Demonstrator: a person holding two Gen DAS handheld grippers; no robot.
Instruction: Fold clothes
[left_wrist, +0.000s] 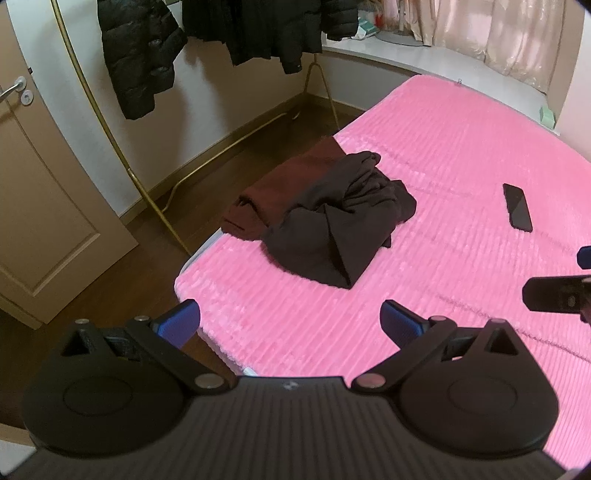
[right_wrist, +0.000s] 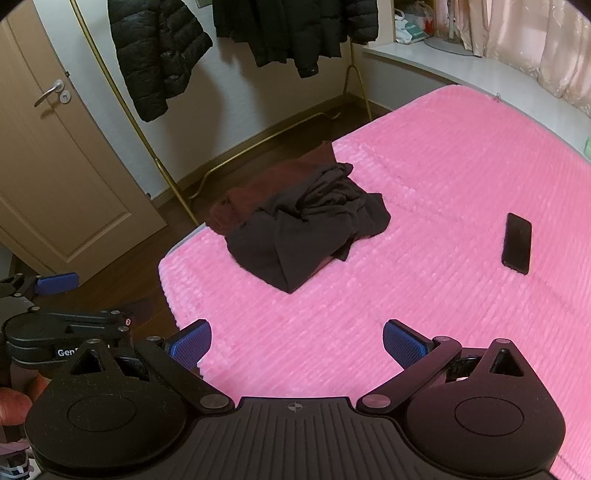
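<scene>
Clothes sit in one heap near the bed's left edge: a crumpled dark brown garment (left_wrist: 332, 225) lying partly on a folded maroon one (left_wrist: 273, 188). Lots of fuzzy, ribbed pink bed cover (left_wrist: 424, 155) lies bare around them. One flat black phone (left_wrist: 517, 212) rests well apart. My left hand-held gripper (left_wrist: 290, 321) and right hand-held gripper (right_wrist: 297, 345) are spread wide, holding nothing.

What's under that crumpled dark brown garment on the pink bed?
A folded maroon garment sticks out from beneath the dark brown garment, on the pink bedspread. How far it extends underneath is covered.
</scene>
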